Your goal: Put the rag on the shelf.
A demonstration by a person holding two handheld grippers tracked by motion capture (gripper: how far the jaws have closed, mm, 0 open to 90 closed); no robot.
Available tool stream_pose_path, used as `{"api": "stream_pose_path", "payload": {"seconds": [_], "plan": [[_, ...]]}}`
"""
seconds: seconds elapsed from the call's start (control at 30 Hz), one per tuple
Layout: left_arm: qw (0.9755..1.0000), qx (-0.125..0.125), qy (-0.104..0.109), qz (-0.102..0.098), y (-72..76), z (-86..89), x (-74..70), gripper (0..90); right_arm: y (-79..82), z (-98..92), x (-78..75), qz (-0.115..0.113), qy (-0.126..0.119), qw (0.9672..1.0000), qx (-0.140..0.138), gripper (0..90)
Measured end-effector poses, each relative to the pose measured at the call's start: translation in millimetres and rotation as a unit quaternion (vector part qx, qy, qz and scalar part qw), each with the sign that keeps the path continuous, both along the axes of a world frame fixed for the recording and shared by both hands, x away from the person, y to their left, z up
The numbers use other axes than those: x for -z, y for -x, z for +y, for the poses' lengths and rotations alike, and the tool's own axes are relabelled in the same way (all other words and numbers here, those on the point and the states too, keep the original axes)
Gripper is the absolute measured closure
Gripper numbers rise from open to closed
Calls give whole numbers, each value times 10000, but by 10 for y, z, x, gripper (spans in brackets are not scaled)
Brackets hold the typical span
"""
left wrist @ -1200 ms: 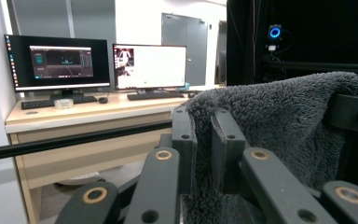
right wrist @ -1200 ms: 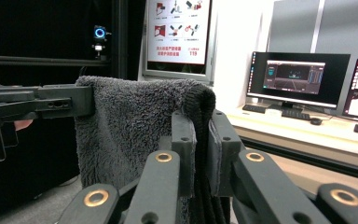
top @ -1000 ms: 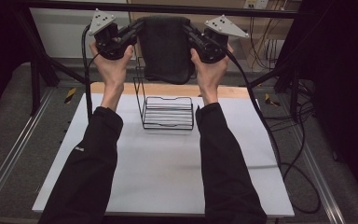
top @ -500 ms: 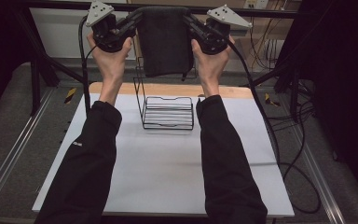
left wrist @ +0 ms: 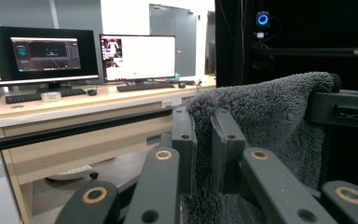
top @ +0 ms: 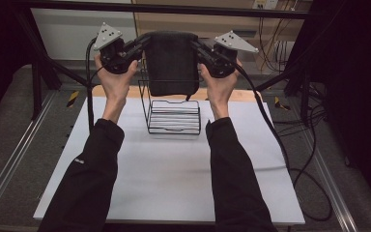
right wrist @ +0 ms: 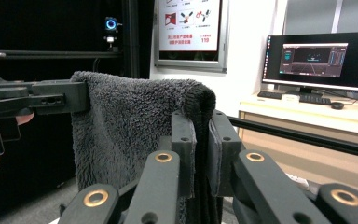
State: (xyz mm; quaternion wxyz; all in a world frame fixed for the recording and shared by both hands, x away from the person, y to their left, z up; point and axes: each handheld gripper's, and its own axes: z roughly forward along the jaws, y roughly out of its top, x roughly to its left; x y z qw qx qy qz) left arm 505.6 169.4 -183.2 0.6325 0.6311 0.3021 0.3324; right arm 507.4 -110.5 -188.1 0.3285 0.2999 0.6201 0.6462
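The left gripper [top: 142,44] and right gripper [top: 199,47] are each clamped on a top corner of one dark grey towel [top: 171,63], held up above the far edge of the worktop [top: 174,179]. The towel hangs with its long axis vertical, top edge stretched level between them. One black wire rack [top: 174,116] stands beneath it. Beyond, a desk [left wrist: 74,100] carries two monitors [left wrist: 137,58].
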Motion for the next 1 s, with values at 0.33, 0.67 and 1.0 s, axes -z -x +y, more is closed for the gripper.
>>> {"api": "stream_pose_path", "payload": {"seconds": [0.33,0.67,1.0], "plan": [[10000,45,-84,-29,116,36,104,809,106,-2,131,-32,66,10000,-43,833],[9998,163,-57,-82,232,65,180,809,237,7,165,-148,256,9995,-69,831],[9996,198,-152,-166,335,77,235,809,341,10,218,-233,313,9992,-71,830]]}}
